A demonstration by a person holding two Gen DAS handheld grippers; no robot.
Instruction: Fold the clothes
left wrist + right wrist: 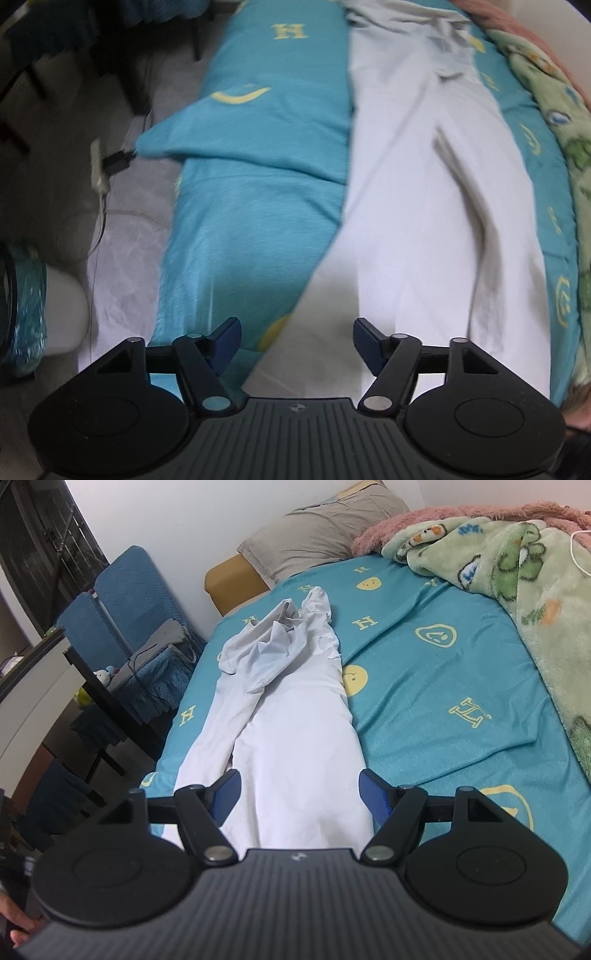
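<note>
A white long garment lies stretched lengthwise on the turquoise bed sheet, its far end bunched and crumpled. In the left wrist view the same white garment runs up the right half of the picture. My left gripper points steeply down over the garment's near left edge, jaws apart, nothing pressed between the blue pads. My right gripper hovers over the garment's near end, jaws wide apart, with white cloth seen between and beyond the pads, none gripped.
A green patterned blanket and a pink one lie along the bed's right side, a grey pillow at its head. Left of the bed stand blue chairs, a dark table and cables on the floor.
</note>
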